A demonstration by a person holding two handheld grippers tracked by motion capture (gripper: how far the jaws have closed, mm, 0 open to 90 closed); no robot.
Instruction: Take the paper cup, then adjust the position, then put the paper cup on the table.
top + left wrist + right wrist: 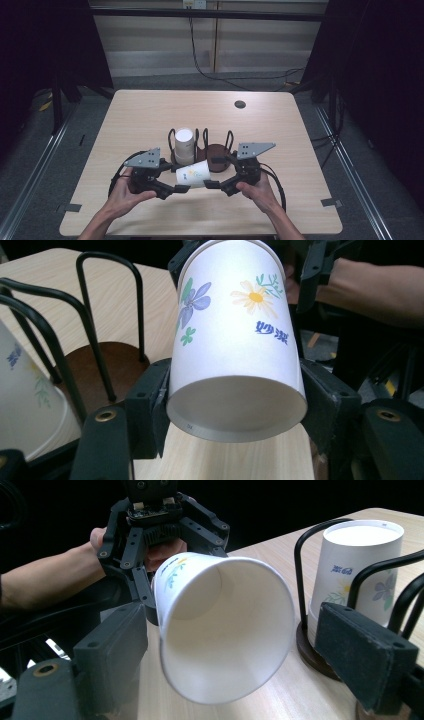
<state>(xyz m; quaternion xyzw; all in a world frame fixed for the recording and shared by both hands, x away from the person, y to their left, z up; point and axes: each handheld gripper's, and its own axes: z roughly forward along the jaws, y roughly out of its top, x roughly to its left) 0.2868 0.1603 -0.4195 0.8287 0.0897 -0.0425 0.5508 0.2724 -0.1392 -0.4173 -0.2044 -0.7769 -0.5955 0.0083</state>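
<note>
Centrally, near the front edge of the light wood-grain table, a white paper cup lies on its side in the air between the two grippers. It is a smooth, tapered cone with a rolled rim, printed with a purple flower, a yellow-centred daisy, green leaves and blue characters. The left gripper clamps the cup near its closed base: in the left gripper view its matte black, blocky jaws press against both sides of the cup wall, closed to the width of the cup, with the recessed base facing the camera. The right gripper is at the cup's open mouth. In the right gripper view its jaws stand wide apart on either side of the flared rim; the left-hand pad is just beside the wall, the right-hand pad is clearly apart from it, so this gripper has hold of nothing. Behind the cup stands a cup rack with a round dark-brown base and thin black bent-wire hoops. A second paper cup of the same print sits inverted in the rack's left bay, flat bottom upward. Each gripper carries a grey triangular plate on top and a trailing black cable. A small dark round grommet is set in the far tabletop.
</note>
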